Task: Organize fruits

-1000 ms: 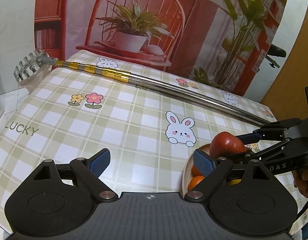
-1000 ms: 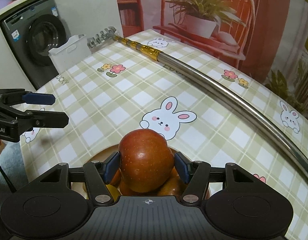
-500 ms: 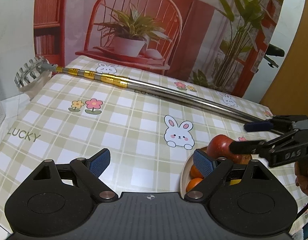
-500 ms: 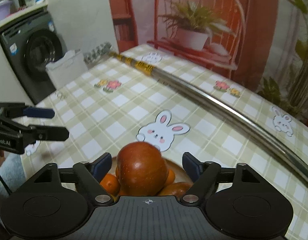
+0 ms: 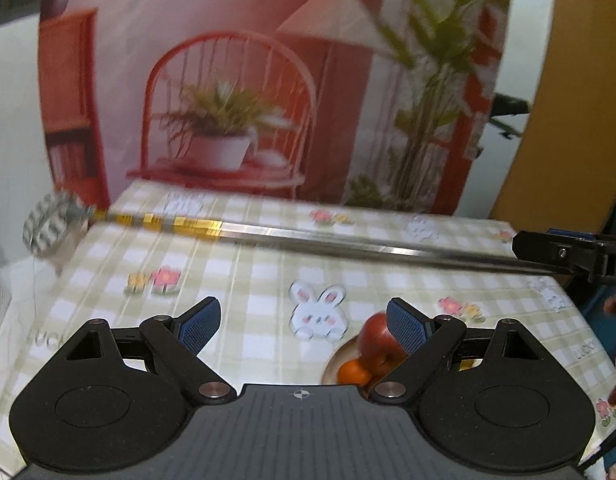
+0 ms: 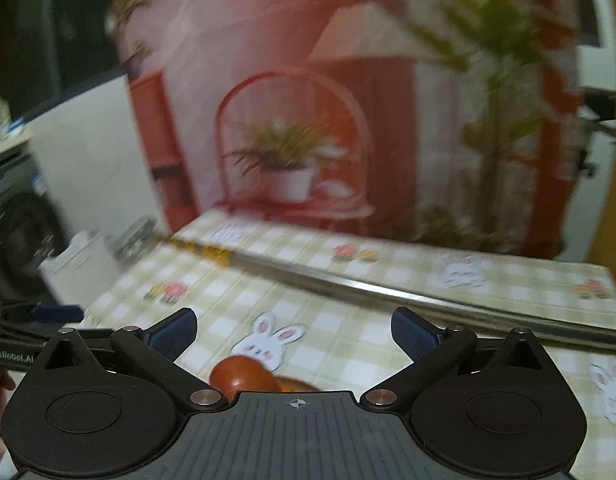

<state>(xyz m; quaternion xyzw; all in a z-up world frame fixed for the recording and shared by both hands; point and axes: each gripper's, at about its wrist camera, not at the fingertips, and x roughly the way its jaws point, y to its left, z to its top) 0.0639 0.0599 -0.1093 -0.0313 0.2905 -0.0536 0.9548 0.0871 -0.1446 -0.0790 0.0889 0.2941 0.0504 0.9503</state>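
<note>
Apple (image 5: 375, 342) sits on top of the fruit pile in the plate (image 5: 335, 362) on my checked tablecloth (image 5: 248, 280), with an orange (image 5: 351, 373) just beside it at the lower left; from my right wrist camera I only see the apple's crown (image 6: 242, 372) peeking over the gripper body, and the plate rim behind it. My left gripper (image 5: 304, 320) has its jaws spread wide with nothing between them; its right blue pad (image 5: 406, 326) overlaps the apple in my view, but I cannot tell whether they touch. My right gripper (image 6: 294, 330) is likewise wide apart and empty, hovering above the fruit. A long telescopic metal pole (image 5: 328, 242) with gold bands lies across the far side of the cloth, its comb-like head (image 5: 48, 220) hanging past the left edge. Both views are blurred. A printed bunny (image 6: 268, 340) lies just beyond the apple.
</note>
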